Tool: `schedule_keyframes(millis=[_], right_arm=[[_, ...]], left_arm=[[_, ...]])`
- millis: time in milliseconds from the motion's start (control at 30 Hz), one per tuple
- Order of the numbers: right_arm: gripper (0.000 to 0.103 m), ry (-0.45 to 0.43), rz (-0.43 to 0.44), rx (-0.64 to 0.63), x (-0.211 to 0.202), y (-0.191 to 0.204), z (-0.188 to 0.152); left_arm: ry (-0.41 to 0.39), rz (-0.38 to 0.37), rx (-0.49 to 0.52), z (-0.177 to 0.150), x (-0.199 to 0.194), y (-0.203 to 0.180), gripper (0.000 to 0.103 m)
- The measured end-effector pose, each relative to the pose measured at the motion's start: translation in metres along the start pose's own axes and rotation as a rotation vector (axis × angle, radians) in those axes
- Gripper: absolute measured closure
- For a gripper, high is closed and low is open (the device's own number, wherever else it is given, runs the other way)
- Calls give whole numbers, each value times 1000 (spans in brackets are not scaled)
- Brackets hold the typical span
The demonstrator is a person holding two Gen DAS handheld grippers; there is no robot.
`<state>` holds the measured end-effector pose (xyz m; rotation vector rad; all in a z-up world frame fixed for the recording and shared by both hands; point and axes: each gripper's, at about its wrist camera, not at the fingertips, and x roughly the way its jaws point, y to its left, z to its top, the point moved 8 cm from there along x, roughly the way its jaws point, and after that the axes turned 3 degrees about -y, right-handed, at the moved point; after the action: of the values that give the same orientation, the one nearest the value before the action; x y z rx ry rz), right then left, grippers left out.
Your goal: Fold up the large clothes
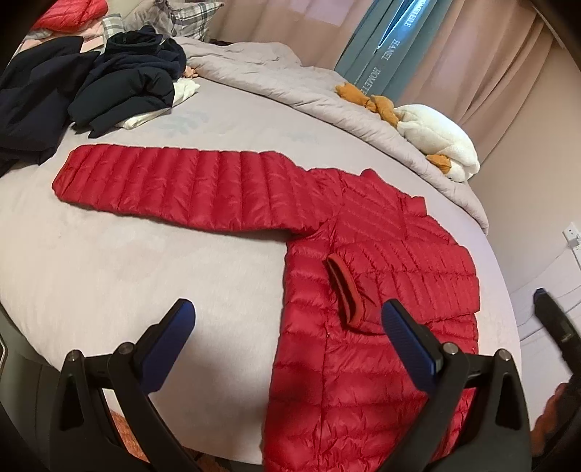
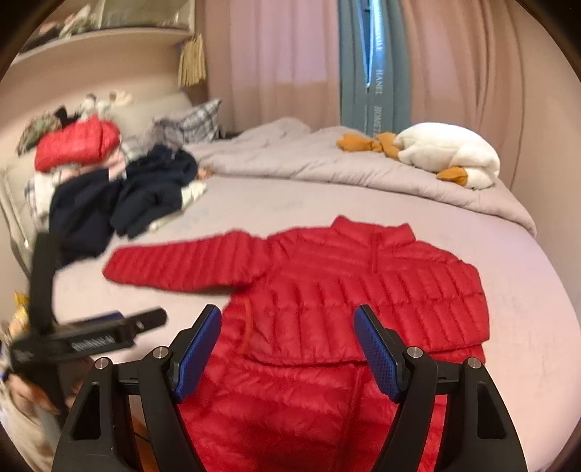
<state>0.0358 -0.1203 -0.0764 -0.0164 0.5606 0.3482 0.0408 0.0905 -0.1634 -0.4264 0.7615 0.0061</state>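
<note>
bare bed (image 1: 127, 276) sheet is seen left of the red down jacket (image 1: 363, 254), which lies flat, one sleeve stretched left, the other folded across the chest. left gripper (image 1: 287, 323) and right gripper (image 2: 287, 334) are held above its lower body, jaws wide apart, nothing clamped. dark clothes (image 1: 120, 83), a rumpled duvet (image 1: 283, 76) and a plush goose (image 1: 435, 138) crowd the far edge.

The quilted jacket (image 1: 363, 276) is bright red on a pale grey-lilac bedsheet (image 1: 145, 276). Upper left, dark navy clothes (image 1: 120, 83) and a grey plaid pillow (image 1: 189, 14). The gripper pads (image 1: 410, 348) are blue.

Bed (image 1: 145, 276) (grey sheet) under red jacket (image 1: 363, 290)
</note>
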Motion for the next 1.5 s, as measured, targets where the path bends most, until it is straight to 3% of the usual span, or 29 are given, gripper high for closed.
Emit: schedule_keyframes(millis=[400, 767, 900, 1267, 1500], right_arm=[[25, -111, -167, 42, -25, -12, 24], [25, -107, -174, 96, -32, -9, 18], [25, -164, -258, 65, -46, -15, 22], [24, -178, -426, 141, -97, -73, -20], [18, -155, -468, 180, -113, -96, -44]], left_arm=[[24, -128, 20, 2, 13, -12, 0], [72, -175, 26, -14, 30, -20, 1], [49, -181, 29, -15, 27, -18, 1], [36, -167, 40, -34, 16, -16, 1], [36, -151, 23, -44, 16, -23, 1]])
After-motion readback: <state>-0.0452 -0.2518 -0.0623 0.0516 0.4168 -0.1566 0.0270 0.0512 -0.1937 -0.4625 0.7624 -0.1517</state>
